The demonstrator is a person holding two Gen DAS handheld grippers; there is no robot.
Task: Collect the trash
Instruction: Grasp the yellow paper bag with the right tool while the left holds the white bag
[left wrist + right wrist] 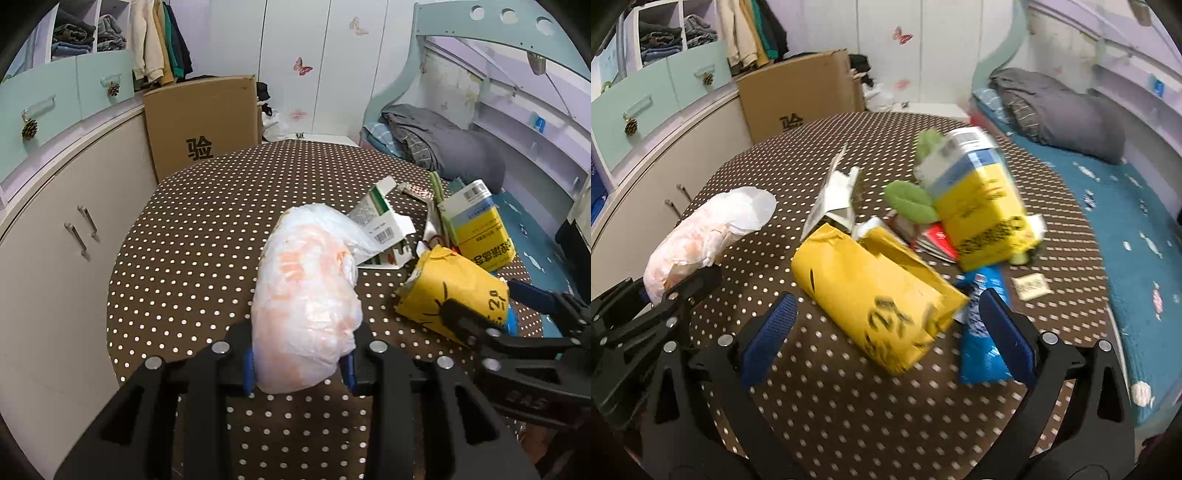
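My left gripper is shut on a white and orange plastic bag, which lies on the brown dotted table. The bag also shows in the right wrist view, at the left. My right gripper is open, its blue pads on either side of a crumpled yellow paper package. The right gripper also shows in the left wrist view at the yellow package. A blue wrapper lies by the right finger. A yellow and blue box, a white torn carton and green leaf-shaped pieces lie behind.
A cardboard box stands beyond the table's far edge. White cupboards run along the left. A bed with a blue sheet and grey bedding lies to the right. A small card lies near the table's right edge.
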